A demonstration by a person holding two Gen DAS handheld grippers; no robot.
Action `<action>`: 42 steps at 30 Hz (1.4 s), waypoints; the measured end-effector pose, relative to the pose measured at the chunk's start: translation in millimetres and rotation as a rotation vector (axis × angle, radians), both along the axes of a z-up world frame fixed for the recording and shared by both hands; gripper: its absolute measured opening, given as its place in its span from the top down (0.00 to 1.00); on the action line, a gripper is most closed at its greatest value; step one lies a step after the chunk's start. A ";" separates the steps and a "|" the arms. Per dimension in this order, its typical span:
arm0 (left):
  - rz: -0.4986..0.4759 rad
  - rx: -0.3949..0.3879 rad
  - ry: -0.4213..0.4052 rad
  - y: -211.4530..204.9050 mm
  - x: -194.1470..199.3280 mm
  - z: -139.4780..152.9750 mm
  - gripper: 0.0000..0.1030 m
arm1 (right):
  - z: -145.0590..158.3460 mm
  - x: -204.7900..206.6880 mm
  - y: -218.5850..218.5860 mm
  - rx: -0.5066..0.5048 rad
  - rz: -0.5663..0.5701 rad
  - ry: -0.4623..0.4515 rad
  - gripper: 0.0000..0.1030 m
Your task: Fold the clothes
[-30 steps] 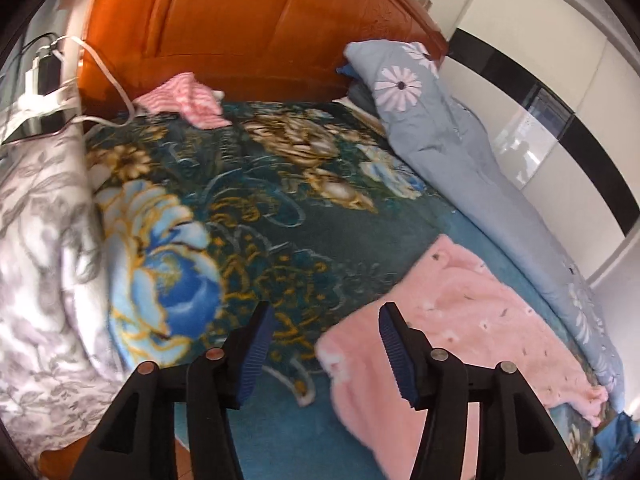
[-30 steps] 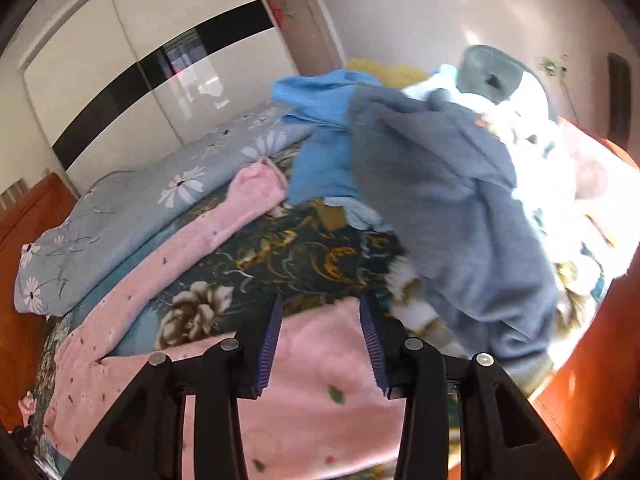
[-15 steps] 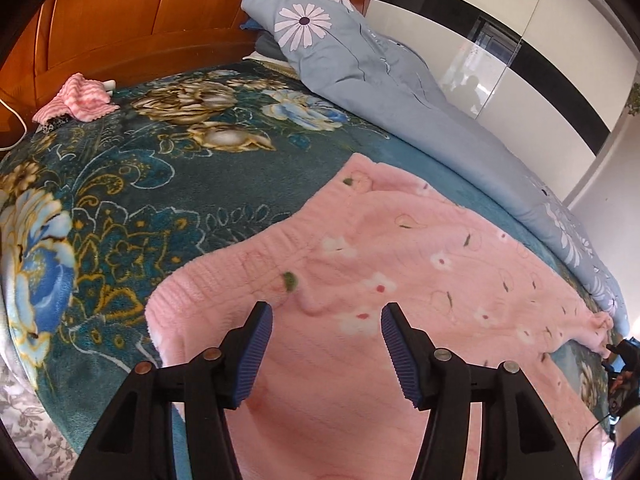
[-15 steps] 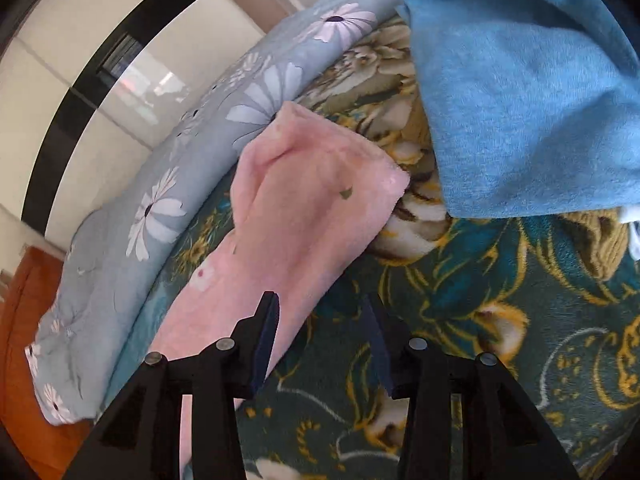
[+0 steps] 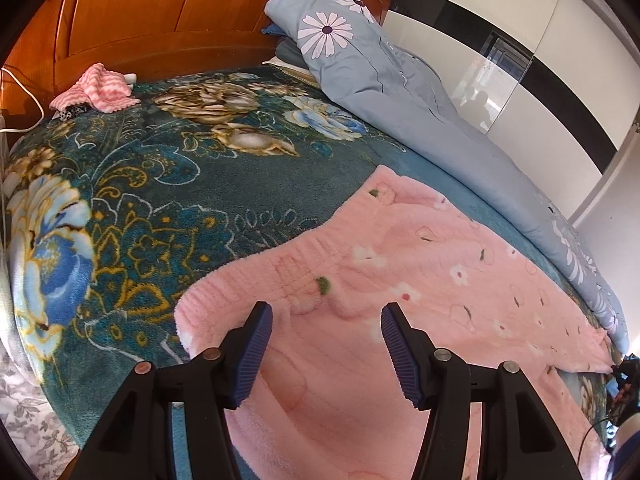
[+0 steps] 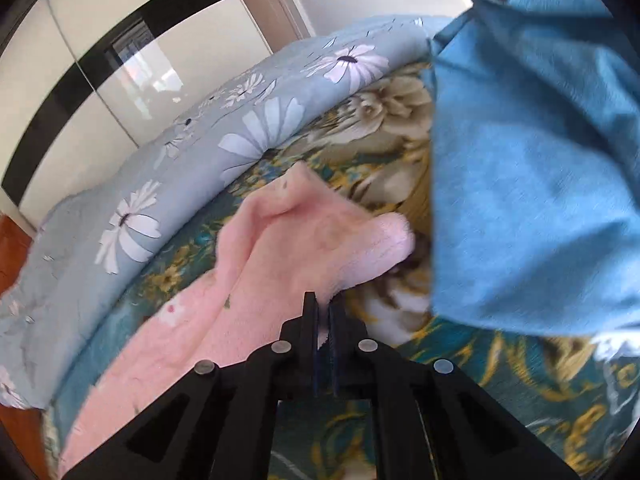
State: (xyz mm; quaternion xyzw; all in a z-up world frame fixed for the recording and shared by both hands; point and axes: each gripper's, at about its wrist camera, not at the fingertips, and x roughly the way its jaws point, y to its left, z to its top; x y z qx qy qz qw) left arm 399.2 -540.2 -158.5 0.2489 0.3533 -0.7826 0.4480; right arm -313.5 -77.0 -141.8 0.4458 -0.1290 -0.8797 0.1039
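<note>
Pink fleece trousers with small flower print lie spread lengthwise on the teal floral bed blanket. Right gripper pinches the leg hem. Left gripper gapes over the waistband, holding nothing. Step: securing both ends. Next, likely: left clamps the waistband edge.

Pink floral garment, teal floral blanket

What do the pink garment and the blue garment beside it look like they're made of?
Pink garment: looks like plush fleece, with a fuzzy matte pile and ribbed waistband. Blue garment: probably a thin knit, smooth and matte with a fine heathered weave; blur leaves it uncertain. Right gripper pinches the pink cuff.
</note>
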 end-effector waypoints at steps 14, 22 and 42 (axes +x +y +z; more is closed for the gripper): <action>0.121 0.090 0.083 -3.3 65.4 0.9 0.36 | 43.7 54.7 -8.3 0.094 0.183 0.045 0.70; 0.072 0.255 0.155 -7.3 67.8 -37.9 0.36 | 76.5 205.1 61.2 0.065 0.412 0.111 0.50; 0.002 0.332 0.274 -12.7 64.8 -48.1 0.63 | -35.2 308.1 238.1 -0.354 0.047 -0.175 0.50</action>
